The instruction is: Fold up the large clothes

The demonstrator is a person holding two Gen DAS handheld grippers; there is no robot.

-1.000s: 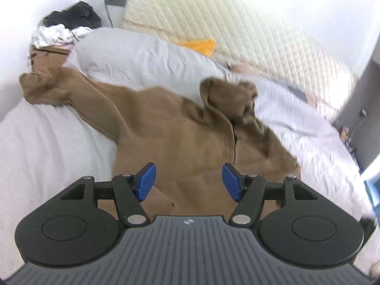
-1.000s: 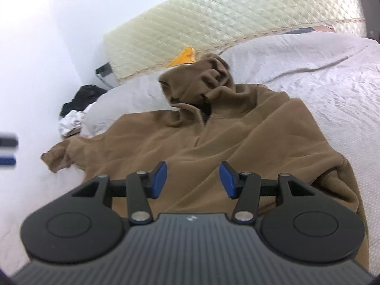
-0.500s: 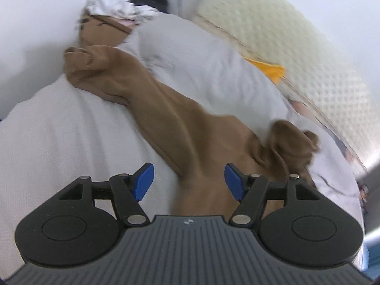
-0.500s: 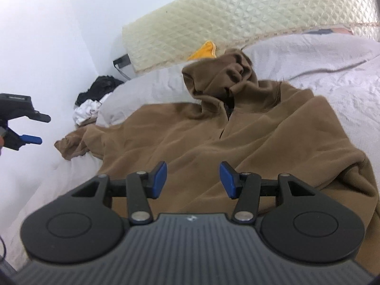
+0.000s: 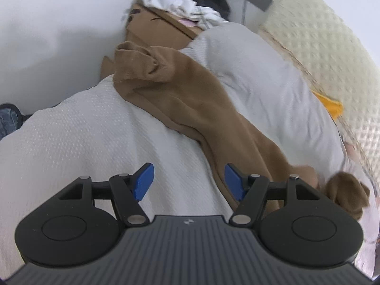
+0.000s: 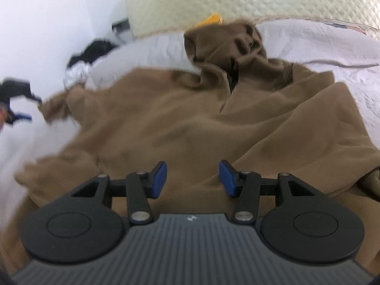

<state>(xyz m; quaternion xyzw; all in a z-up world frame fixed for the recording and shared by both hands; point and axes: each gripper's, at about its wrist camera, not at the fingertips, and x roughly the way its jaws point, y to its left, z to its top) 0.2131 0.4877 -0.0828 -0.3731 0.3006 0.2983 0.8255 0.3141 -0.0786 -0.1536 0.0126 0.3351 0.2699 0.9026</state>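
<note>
Brown hoodie (image 6: 190, 123) sprawls unfolded on bed (image 5: 83, 142), sleeve (image 5: 190, 99) trailing toward 11 o'clock; left gripper (image 5: 188, 181) and right gripper (image 6: 192, 177) both gape empty, so a shallow pinch risks slipping or snagging bedding.

We see a plain brown hoodie (image 6: 190, 123) on a white dimple-textured bedspread (image 5: 83, 142), a pale grey pillow (image 5: 256, 71), a cream quilted headboard (image 5: 332, 47), an orange cloth (image 5: 332, 105), and blue pads (image 5: 142, 182) on black grippers.
</note>
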